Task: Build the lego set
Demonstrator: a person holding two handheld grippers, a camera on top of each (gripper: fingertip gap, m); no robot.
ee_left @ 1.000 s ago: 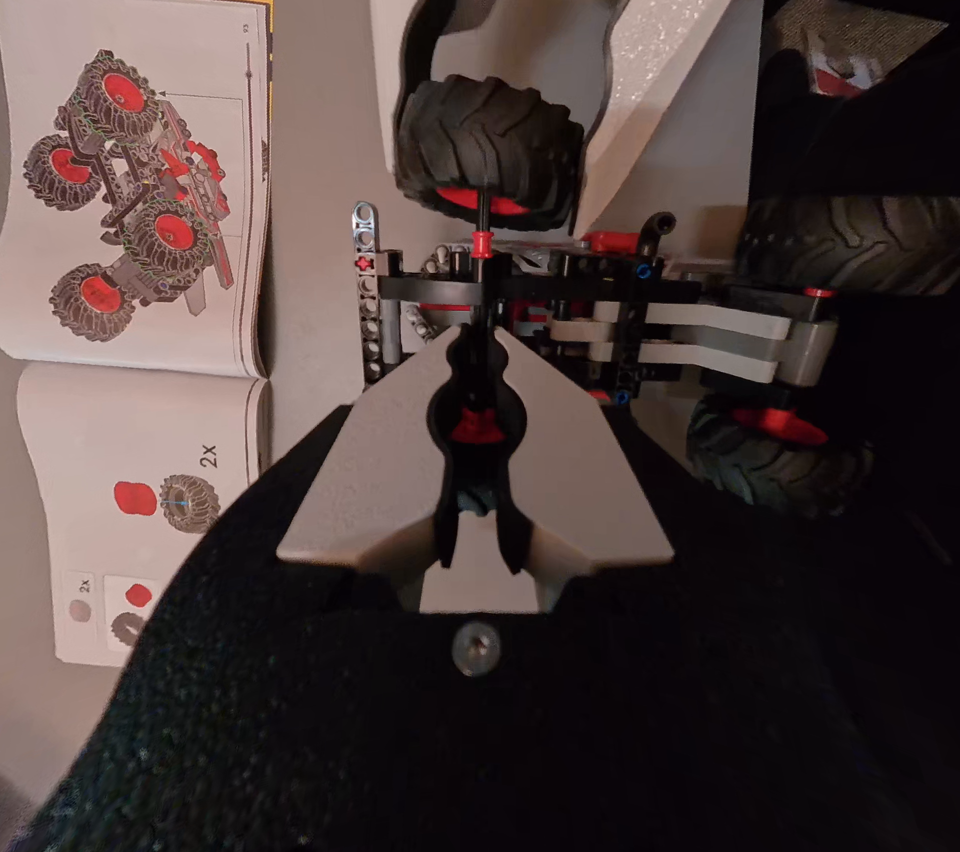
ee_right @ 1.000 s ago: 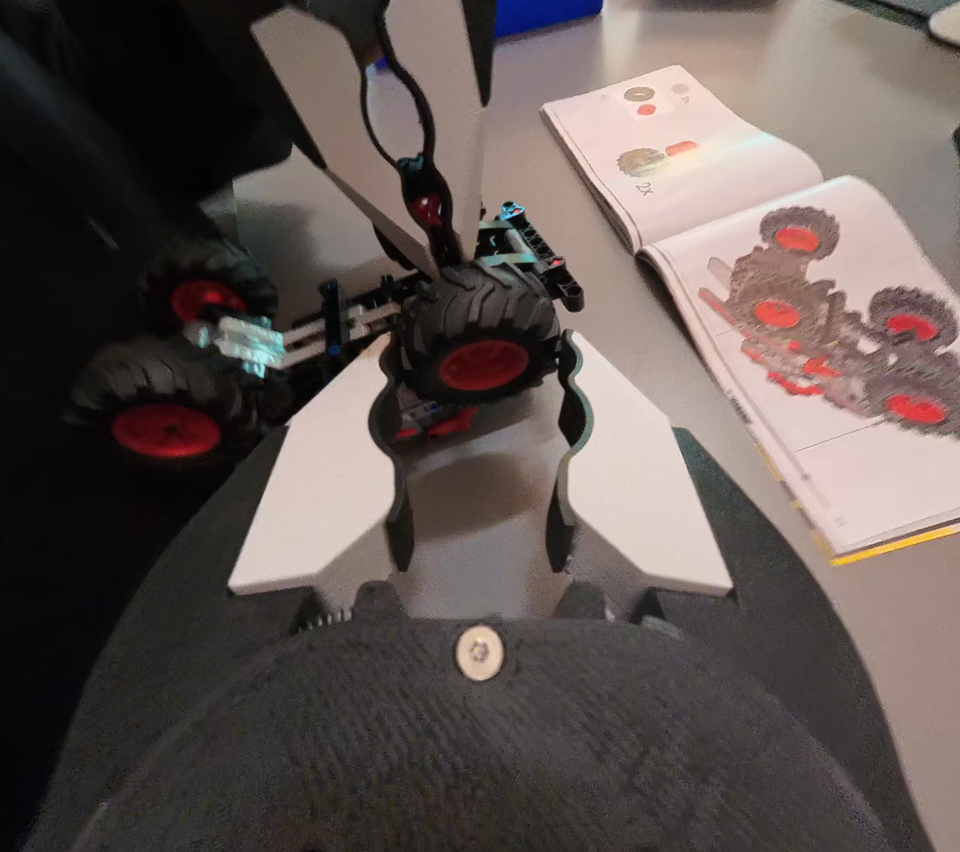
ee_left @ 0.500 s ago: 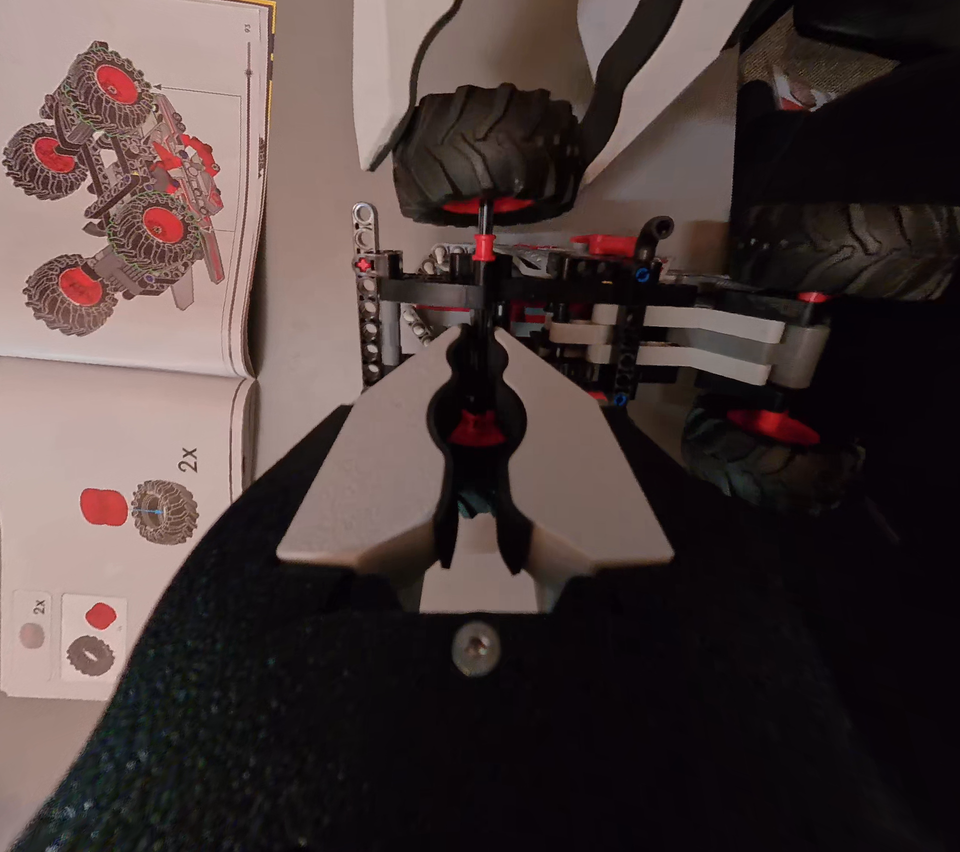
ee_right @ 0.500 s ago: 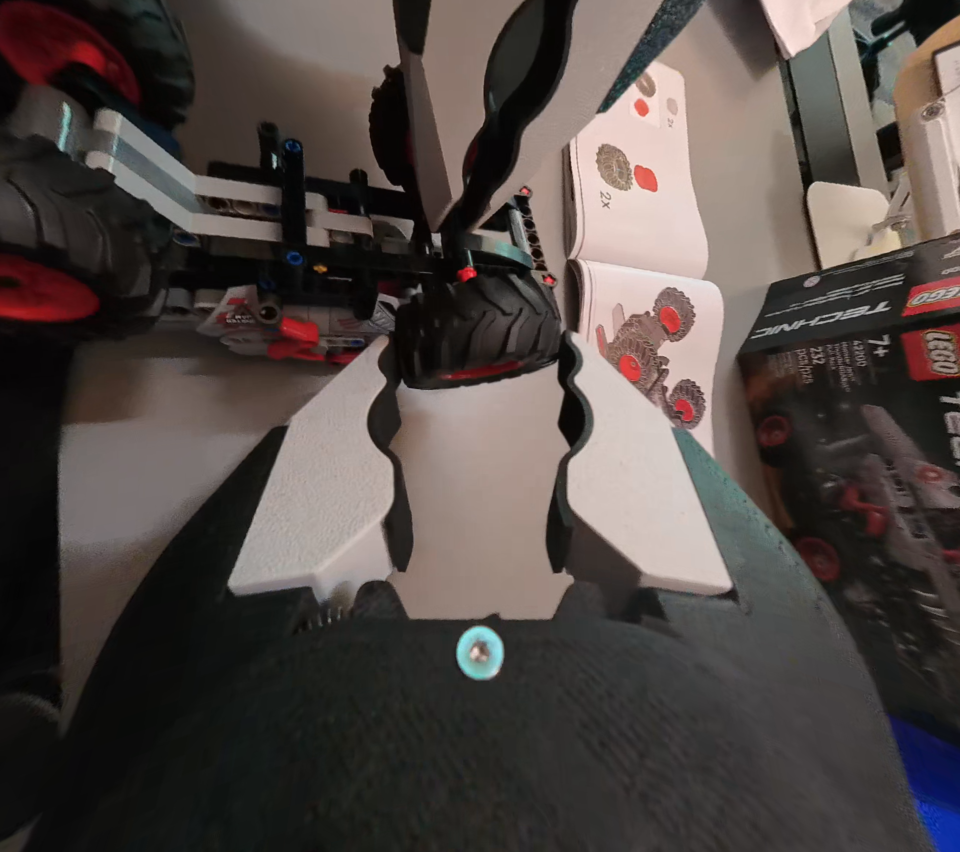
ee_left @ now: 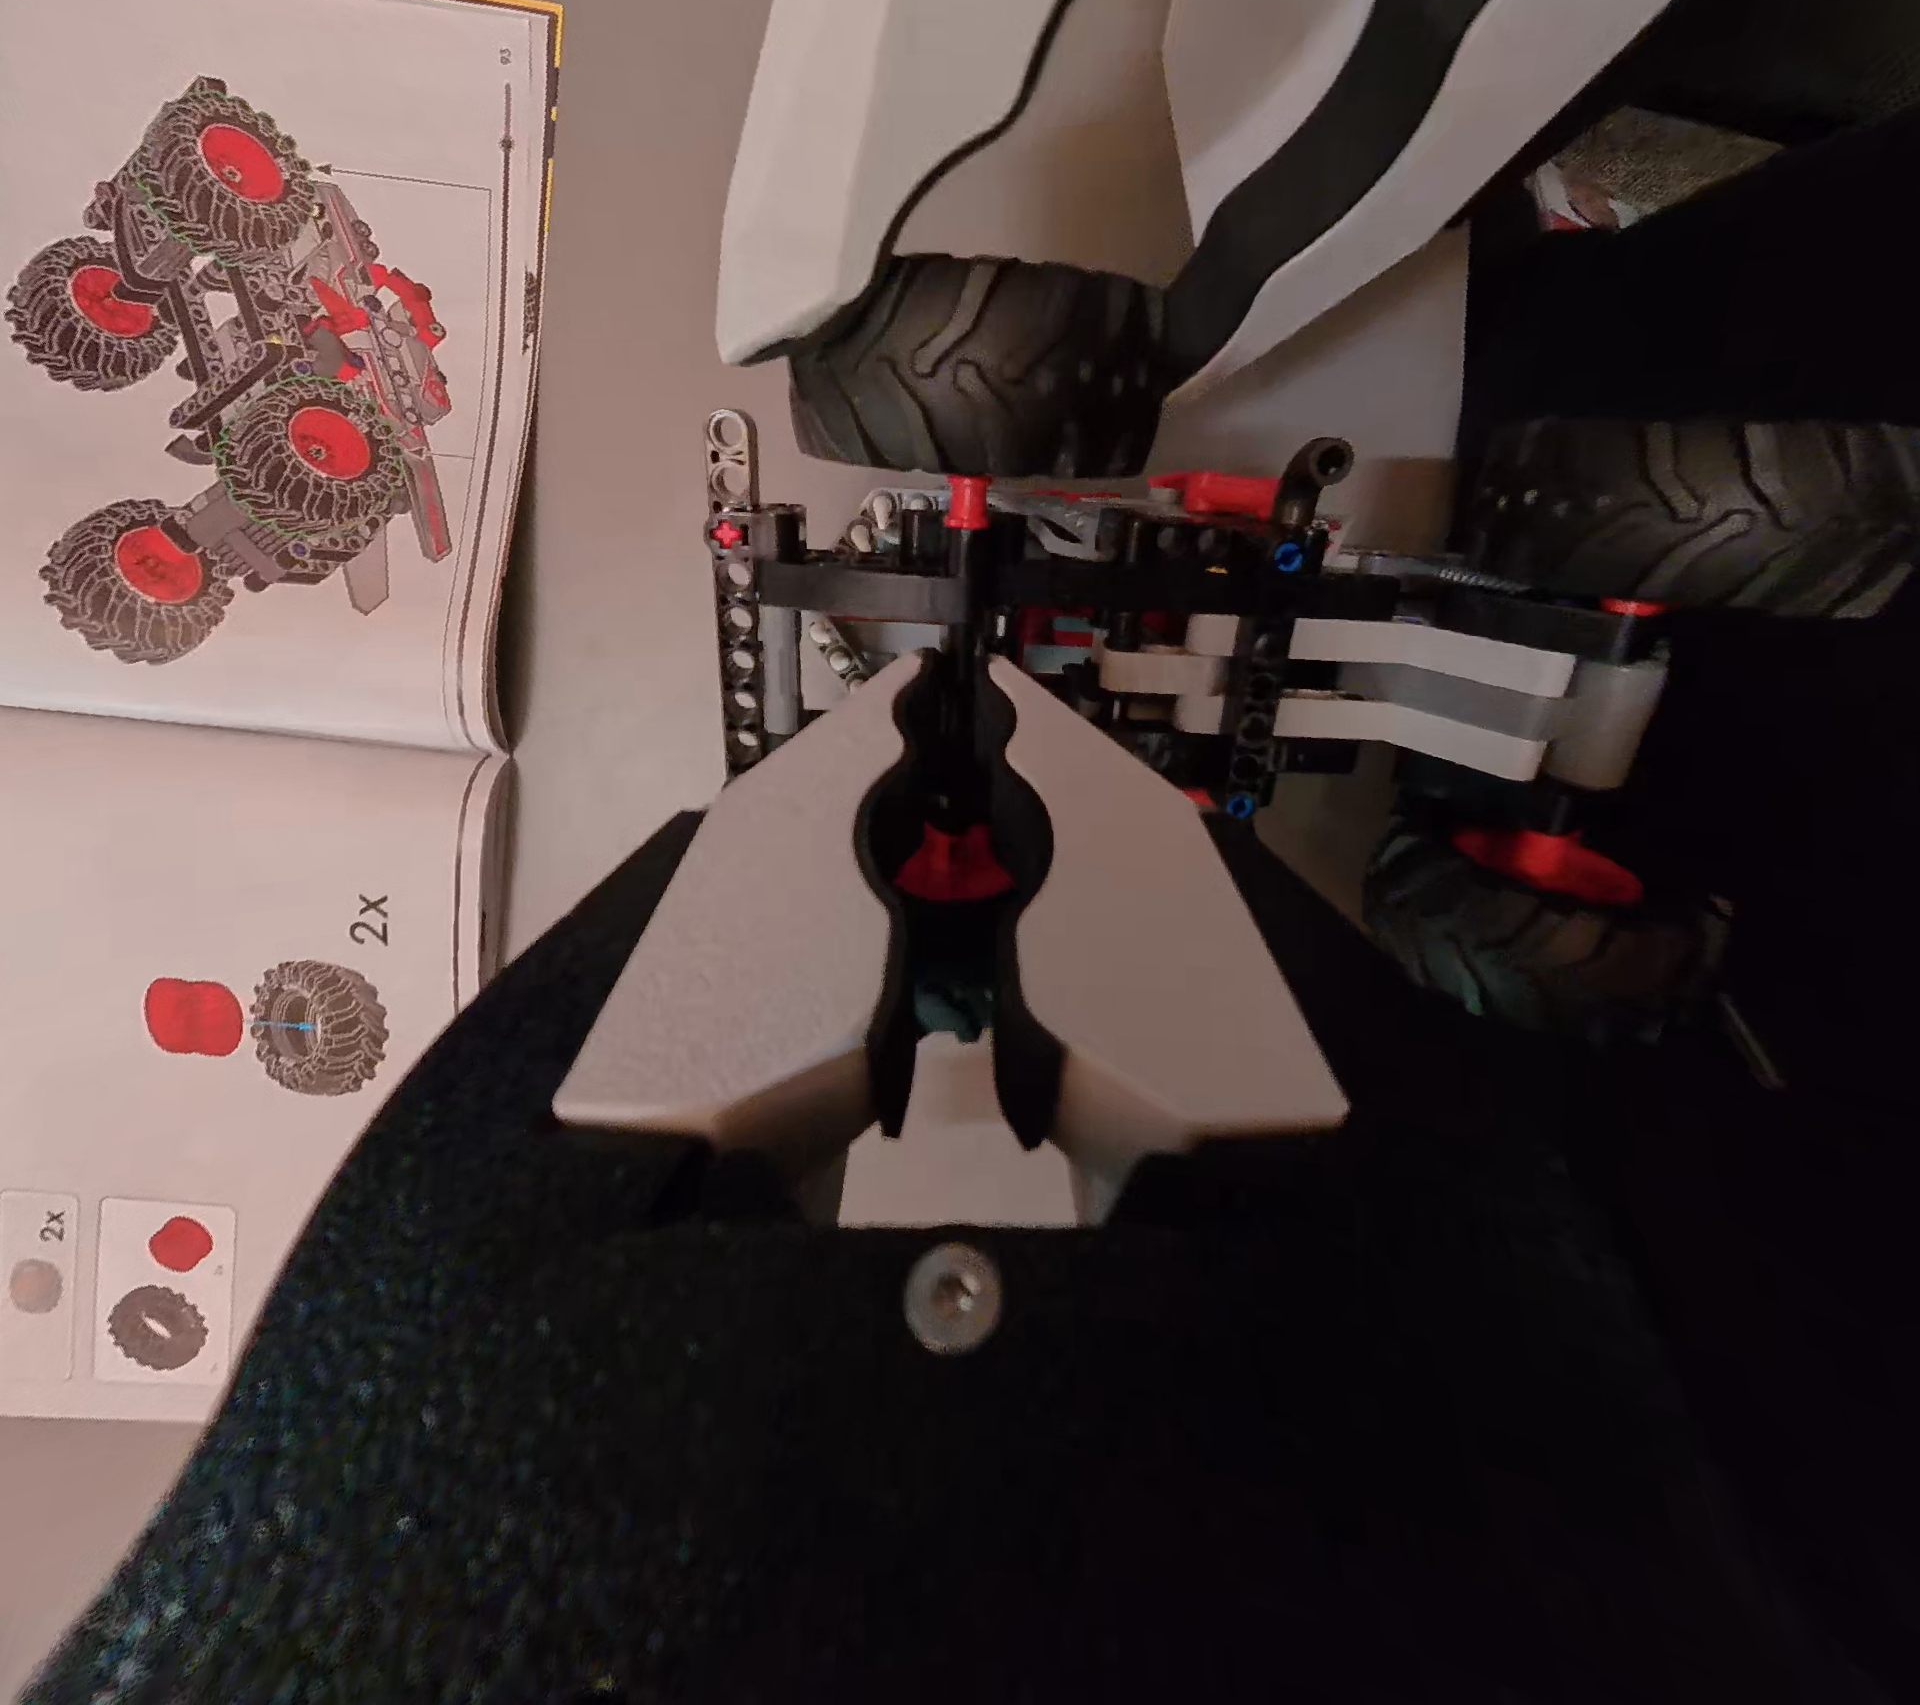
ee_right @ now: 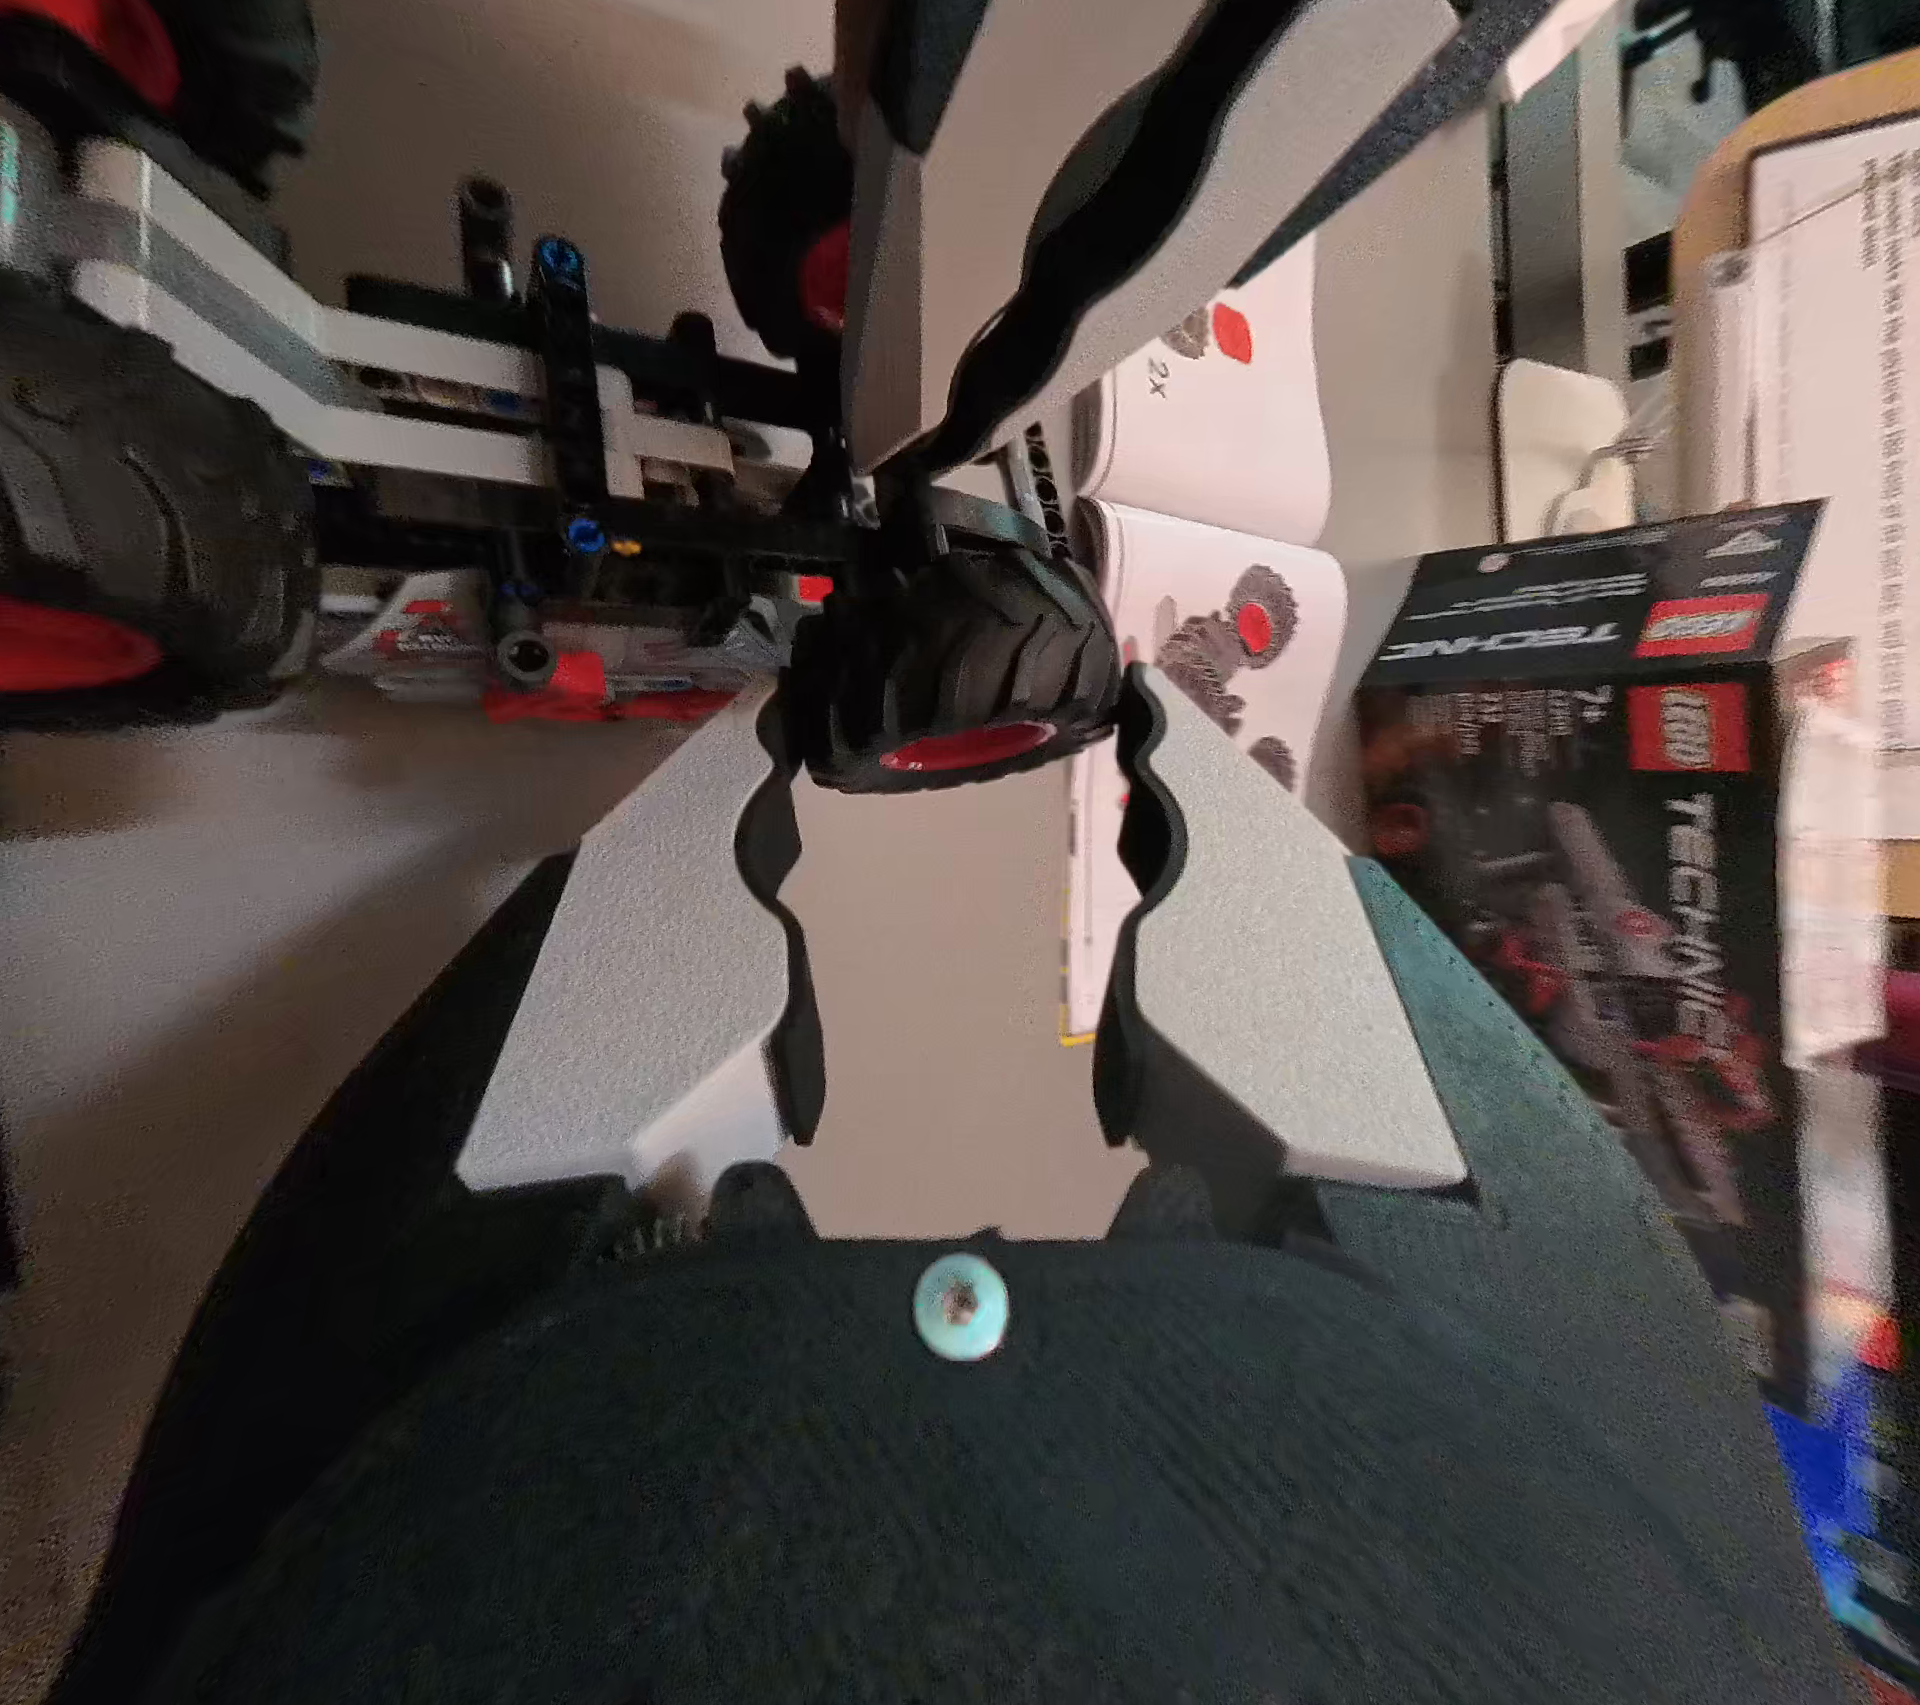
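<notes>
Left gripper [ee_left: 954,699]: nearest in the left wrist view, fingers pinched together on the black axle [ee_left: 971,616], a red bush sitting in the hollow between them.
Chassis [ee_left: 1143,606]: just past the tips, lying across the view from 9 to 3 o'clock, with two fitted wheels at 3 o'clock.
Wheel [ee_right: 951,679]: at 12 o'clock from the left gripper, on the axle's far end, close against the chassis.
Right gripper [ee_right: 951,710]: jaws apart, one tip on each side of the wheel; whether they press the tread I cannot tell.
Handling: the tyre looks like soft, grippy rubber on a stiff red hub; the chassis is light, and its pinned beams may pop apart under twisting. Hold the tread by its sides and push straight along the axle.
Manual [ee_left: 260,512]: open at 9 o'clock.
Box [ee_right: 1579,824]: farthest, at 3 o'clock in the right wrist view.
</notes>
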